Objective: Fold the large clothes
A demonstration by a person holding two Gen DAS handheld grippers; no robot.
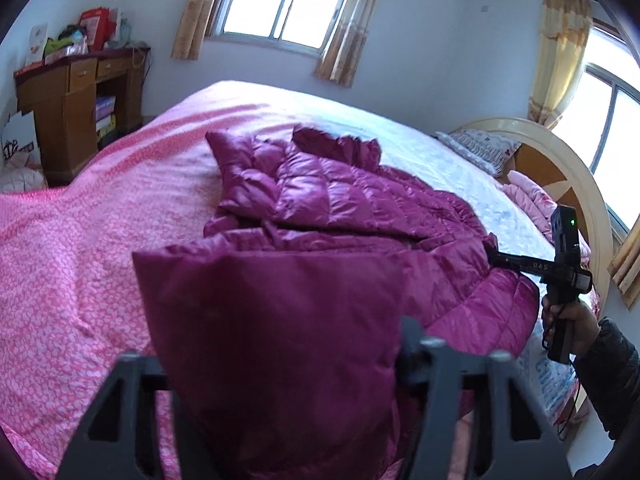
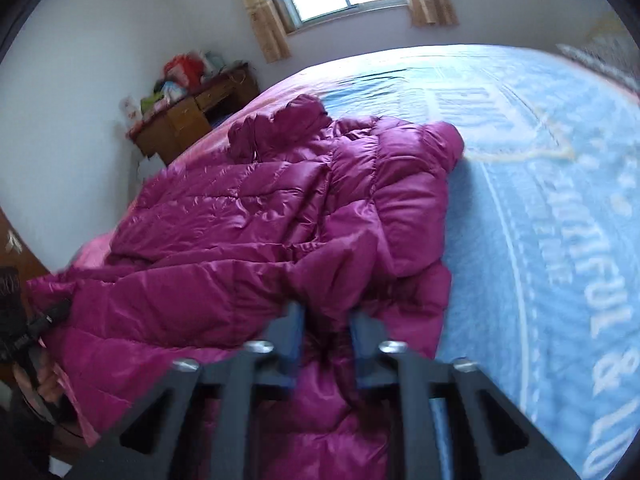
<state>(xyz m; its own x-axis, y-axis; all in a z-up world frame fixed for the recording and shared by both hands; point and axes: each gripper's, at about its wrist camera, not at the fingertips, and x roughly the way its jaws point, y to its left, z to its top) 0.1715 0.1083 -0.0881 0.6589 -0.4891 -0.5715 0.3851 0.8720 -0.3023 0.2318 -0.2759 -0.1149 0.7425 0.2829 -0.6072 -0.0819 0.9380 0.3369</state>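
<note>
Bare bedspread (image 1: pixel 60 248) beside jacket (image 1: pixel 320 200)

The right tongs (image 1: pixel 494 258) read "045"; blue sheet (image 2: pixel 560 208) lettering stays blurred.

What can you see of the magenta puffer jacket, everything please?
The puffer jacket is a shiny magenta quilted garment with stitched horizontal channels. It lies spread and rumpled across the bed, collar end away from the cameras and one sleeve bunched there. The near hem is raised: the left gripper has a fold of it between its fingers, and the right gripper pinches the edge further along.
</note>
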